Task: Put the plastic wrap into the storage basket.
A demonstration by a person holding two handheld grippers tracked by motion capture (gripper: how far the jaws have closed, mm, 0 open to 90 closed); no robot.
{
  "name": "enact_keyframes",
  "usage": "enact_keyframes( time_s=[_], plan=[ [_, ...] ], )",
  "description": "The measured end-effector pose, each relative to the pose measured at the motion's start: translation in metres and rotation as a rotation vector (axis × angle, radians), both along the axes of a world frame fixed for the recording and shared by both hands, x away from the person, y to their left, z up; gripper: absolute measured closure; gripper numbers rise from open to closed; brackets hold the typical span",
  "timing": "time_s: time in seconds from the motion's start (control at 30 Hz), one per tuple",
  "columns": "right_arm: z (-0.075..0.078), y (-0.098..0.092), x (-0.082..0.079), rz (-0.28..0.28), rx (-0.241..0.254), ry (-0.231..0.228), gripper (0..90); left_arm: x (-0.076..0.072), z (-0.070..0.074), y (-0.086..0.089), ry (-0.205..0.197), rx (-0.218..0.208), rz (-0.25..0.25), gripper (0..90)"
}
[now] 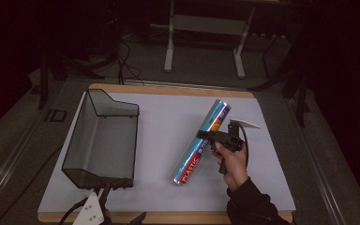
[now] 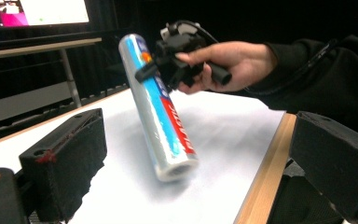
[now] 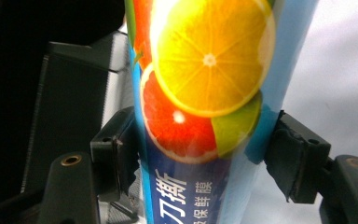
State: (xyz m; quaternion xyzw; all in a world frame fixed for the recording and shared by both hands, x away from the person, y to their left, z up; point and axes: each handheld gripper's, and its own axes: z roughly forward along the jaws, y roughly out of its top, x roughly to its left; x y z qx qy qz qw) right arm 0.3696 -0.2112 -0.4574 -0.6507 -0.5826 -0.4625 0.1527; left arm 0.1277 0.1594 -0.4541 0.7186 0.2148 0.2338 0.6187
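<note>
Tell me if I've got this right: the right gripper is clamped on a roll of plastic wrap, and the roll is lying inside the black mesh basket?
Not quite. The right gripper is clamped on the roll of plastic wrap, but the roll isn't in the black mesh basket. The high view shows it to the basket's right, apart from it; the left gripper view shows it tilted, its lower end near the white table.

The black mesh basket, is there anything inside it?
Nothing shows inside the black mesh basket; through its open top you see only dark mesh. Its near wall hides the front bottom corner. The plastic wrap roll is outside it, clamped in the right gripper.
</note>
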Motion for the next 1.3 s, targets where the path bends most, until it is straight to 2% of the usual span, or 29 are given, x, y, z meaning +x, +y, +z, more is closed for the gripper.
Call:
enact_keyframes(
  time_s=[0.2, 0.4, 0.6, 1.1, 1.3],
  plan=[
    [0.025, 0.011, 0.005, 0.013, -0.008, -0.061, 32.1, -0.001, 0.000, 0.000, -0.003, -0.002, 0.001, 4.8],
    [0.041, 0.026, 0.008, 0.041, -0.016, -0.109, 32.1, -0.002, 0.001, 0.001, -0.007, 0.000, 0.003, 4.8],
    [0.053, 0.046, 0.015, 0.063, -0.002, -0.126, 32.1, -0.002, 0.001, 0.002, -0.010, 0.002, 0.005, 4.8],
    [0.088, 0.095, 0.028, 0.126, -0.049, -0.206, 32.1, -0.003, 0.001, 0.003, -0.018, 0.009, 0.006, 4.8],
    [0.099, 0.116, 0.032, 0.150, -0.044, -0.228, 32.1, -0.004, 0.001, 0.004, -0.019, 0.009, 0.006, 4.8]
  ],
)
